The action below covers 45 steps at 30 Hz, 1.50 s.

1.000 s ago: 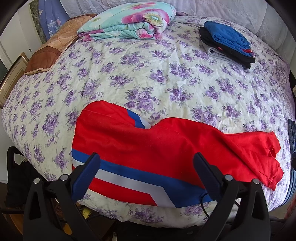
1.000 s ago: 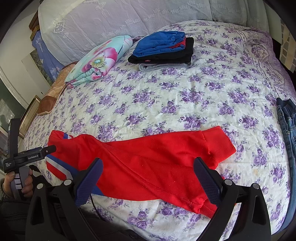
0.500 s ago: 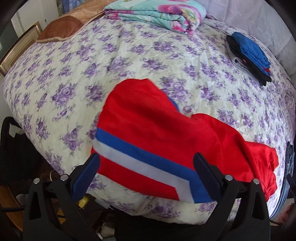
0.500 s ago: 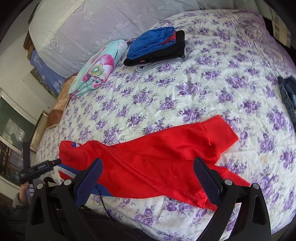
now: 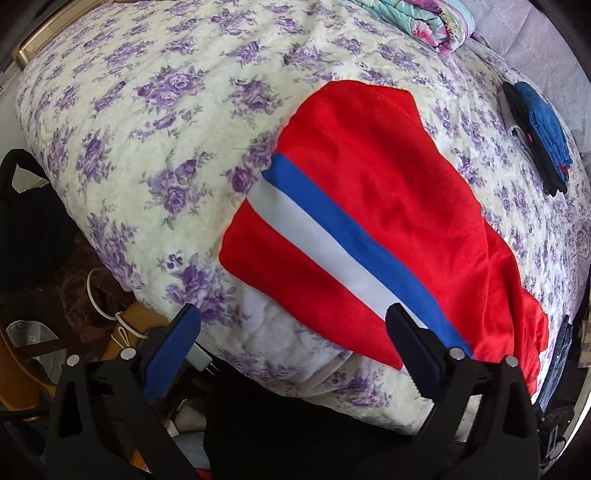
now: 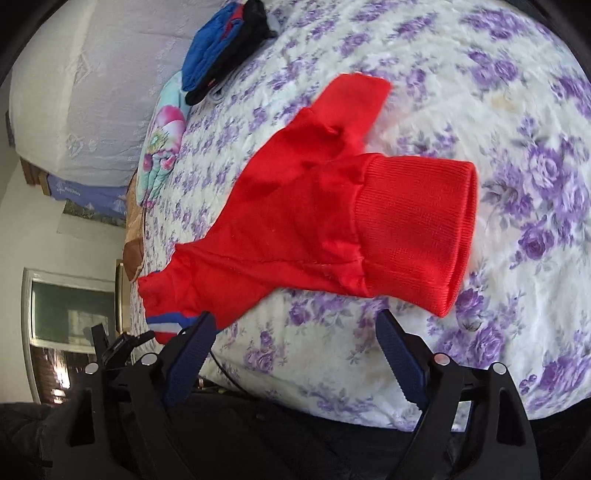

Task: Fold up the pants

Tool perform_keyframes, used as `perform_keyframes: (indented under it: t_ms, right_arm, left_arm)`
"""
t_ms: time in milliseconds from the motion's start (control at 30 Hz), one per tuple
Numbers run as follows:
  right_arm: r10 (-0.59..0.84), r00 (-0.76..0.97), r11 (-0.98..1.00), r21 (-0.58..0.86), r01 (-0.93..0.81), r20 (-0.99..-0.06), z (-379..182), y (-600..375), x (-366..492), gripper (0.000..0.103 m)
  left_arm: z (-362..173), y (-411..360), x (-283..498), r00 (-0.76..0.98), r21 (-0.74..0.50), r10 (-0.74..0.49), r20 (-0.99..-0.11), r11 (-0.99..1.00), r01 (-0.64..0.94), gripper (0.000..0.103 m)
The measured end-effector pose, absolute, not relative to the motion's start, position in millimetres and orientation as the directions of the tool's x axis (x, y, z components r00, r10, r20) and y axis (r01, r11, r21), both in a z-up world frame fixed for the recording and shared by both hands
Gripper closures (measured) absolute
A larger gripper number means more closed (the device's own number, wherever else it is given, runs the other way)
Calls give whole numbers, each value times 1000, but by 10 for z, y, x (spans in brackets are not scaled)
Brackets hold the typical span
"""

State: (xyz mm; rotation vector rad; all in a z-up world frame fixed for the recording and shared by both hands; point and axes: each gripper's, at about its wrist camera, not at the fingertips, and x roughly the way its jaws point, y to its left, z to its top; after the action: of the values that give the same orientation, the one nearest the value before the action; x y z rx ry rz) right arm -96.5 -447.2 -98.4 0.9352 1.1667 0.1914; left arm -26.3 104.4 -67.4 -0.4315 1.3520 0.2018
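Note:
Red pants (image 5: 388, 184) with a blue and white stripe lie across the near edge of the flowered bed (image 5: 147, 110). In the left wrist view the waist end hangs over the edge. My left gripper (image 5: 291, 332) is open and empty, just below the waist's lower hem. In the right wrist view the pants (image 6: 295, 206) show their ribbed leg cuffs (image 6: 417, 229). My right gripper (image 6: 295, 339) is open and empty, just below the cuff end, above the bedspread (image 6: 517, 110).
A stack of folded blue and black clothes (image 5: 539, 129) and a folded flowered blanket (image 5: 424, 18) lie at the far side of the bed; the stack also shows in the right wrist view (image 6: 221, 48). Jeans (image 5: 557, 362) hang at the right edge. Clutter (image 5: 110, 332) lies on the floor below.
Both grippers have moved closer to the pants and tilted. The left one has swung toward the waist end, the right one toward the leg cuffs. The pants have not moved.

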Motion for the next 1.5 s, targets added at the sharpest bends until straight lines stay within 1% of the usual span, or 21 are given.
perform_keyframes:
  t_ms: [100, 167, 200, 233, 267, 333, 400, 500, 567, 667, 767, 867, 1033, 1100, 1133, 1167, 1200, 1233, 1333, 1433, 1500]
  right_arm:
    - [581, 471, 549, 747, 376, -664, -1140, -4628, -907, 27]
    - [583, 503, 511, 769, 384, -638, -1172, -4693, -859, 29]
    - [576, 519, 502, 775, 384, -631, -1167, -4716, -846, 35]
    - [569, 536, 492, 781, 385, -623, -1156, -4743, -835, 45]
    - [560, 557, 482, 788, 384, -614, -1146, -4786, -821, 51]
    - [535, 603, 465, 802, 375, -592, -1103, -4869, -833, 82]
    - [517, 625, 481, 802, 354, -585, -1017, -4902, -803, 84]
    - [476, 636, 579, 761, 293, -607, -767, -4851, -706, 86]
    - [450, 657, 621, 741, 257, -605, -596, -4868, -663, 87]
    - [433, 697, 658, 729, 189, -572, -290, -4880, -494, 88]
    - [441, 718, 691, 714, 112, -539, 7, -4864, -178, 88]
    - [451, 716, 721, 691, 60, -532, 198, -4852, 289, 88]
    - [395, 734, 792, 609, 32, -552, 309, -4854, 1198, 88]
    - [368, 712, 814, 577, 64, -598, 256, -4872, 1531, 87]
    - [332, 692, 837, 539, 97, -641, 200, -4871, 1616, 84]
    - [288, 685, 853, 505, 135, -669, 158, -4887, 1620, 67]
    - [263, 693, 856, 494, 153, -671, 160, -4911, 1598, 43]
    - [269, 706, 852, 504, 143, -656, 149, -4932, 1530, 39]
    - [307, 697, 838, 531, 125, -648, 53, -4988, 1237, 40]
    - [373, 645, 810, 573, 123, -667, -185, -4967, 914, 42]
    - [386, 619, 802, 580, 142, -684, -340, -4912, 712, 43]
  left_arm:
    - [-690, 1004, -229, 212, -187, -112, -971, 906, -381, 5]
    - [-694, 1019, -216, 217, -198, -119, -969, 898, -392, 5]
    - [-697, 1019, -202, 216, -203, -123, -969, 894, -400, 5]
    - [-699, 1031, -187, 219, -214, -132, -967, 887, -409, 5]
    - [-698, 1046, -172, 223, -225, -141, -965, 882, -415, 5]
    - [-692, 1073, -143, 231, -229, -141, -963, 878, -421, 5]
    - [-695, 1089, -127, 235, -232, -141, -962, 875, -424, 5]
    - [-718, 1100, -109, 243, -252, -157, -957, 868, -429, 5]
    - [-729, 1094, -117, 253, -266, -168, -953, 862, -431, 5]
    - [-740, 1102, -146, 267, -288, -184, -946, 853, -435, 5]
    - [-743, 1142, -199, 283, -314, -200, -938, 837, -448, 5]
    - [-746, 1211, -275, 300, -331, -204, -932, 817, -473, 5]
    - [-718, 1350, -433, 339, -361, -196, -920, 762, -538, 5]
    - [-684, 1391, -484, 359, -375, -192, -913, 740, -558, 5]
    - [-658, 1403, -513, 370, -381, -188, -910, 732, -565, 5]
    - [-632, 1409, -546, 378, -383, -183, -908, 728, -568, 5]
    - [-609, 1406, -569, 384, -383, -176, -906, 727, -570, 5]
    - [-591, 1404, -602, 388, -380, -168, -906, 726, -573, 5]
    - [-595, 1375, -689, 384, -371, -158, -909, 727, -577, 5]
    - [-661, 1355, -743, 370, -389, -194, -909, 718, -578, 5]
    - [-684, 1319, -713, 374, -416, -228, -899, 710, -568, 5]
